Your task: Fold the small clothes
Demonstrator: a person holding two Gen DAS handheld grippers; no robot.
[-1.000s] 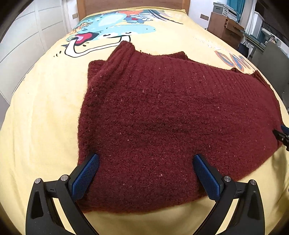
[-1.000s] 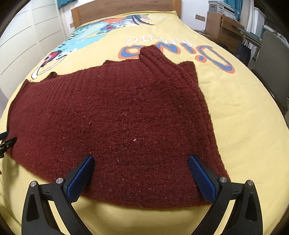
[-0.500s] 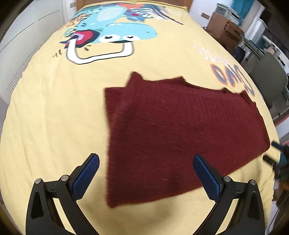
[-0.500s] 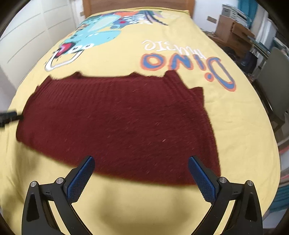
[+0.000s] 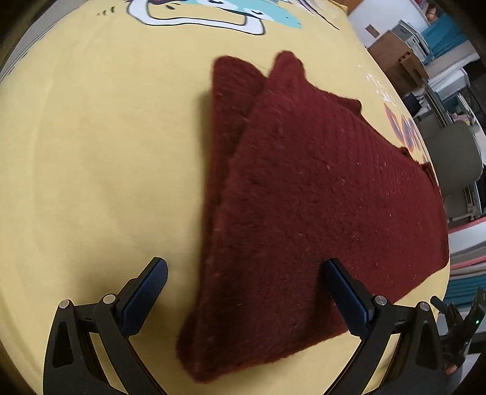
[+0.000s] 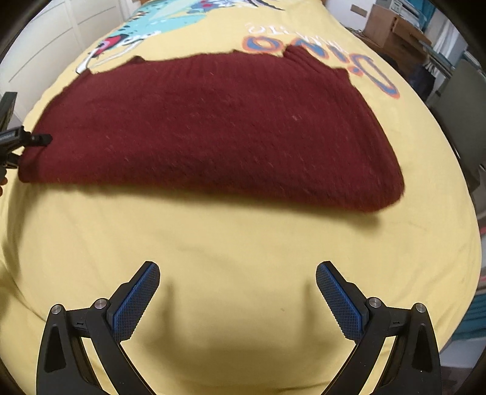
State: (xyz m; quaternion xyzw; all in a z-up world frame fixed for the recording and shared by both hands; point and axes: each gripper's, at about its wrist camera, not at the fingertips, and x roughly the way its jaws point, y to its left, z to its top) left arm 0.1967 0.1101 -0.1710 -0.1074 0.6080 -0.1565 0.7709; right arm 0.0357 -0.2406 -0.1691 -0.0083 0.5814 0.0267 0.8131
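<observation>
Pulled back since a second ago: both grippers, earlier with their blue pads over the knit, now off it or at its edge. Dark red knitted sweater (image 5: 319, 194) folded, lying flat on yellow bedspread (image 5: 91, 158), an under layer peeking out along its left edge in the left wrist view. Seen from the right wrist view as a wide maroon band (image 6: 212, 127) across the middle of the bed, near fold edge rounded and casting a shadow on the spread (image 6: 243, 243).

Left gripper (image 5: 243, 296) spread wide, holding nothing; right-hand pad above the near corner of the sweater, left-hand pad over bare bedspread, contact with the fabric not clear. Right gripper (image 6: 238, 299) equally wide apart, empty, hovering over bare bedspread well short of the sweater's near edge. Tip of the left gripper also visible at the far left of the right wrist view (image 6: 27, 139), just beside the sweater's end.

Cartoon dinosaur print (image 6: 145, 27) and orange-and-blue lettering (image 6: 358, 57) on the spread beyond the sweater. Cardboard boxes (image 6: 391, 27) and a grey chair (image 5: 452, 158) past the bed's right side.
</observation>
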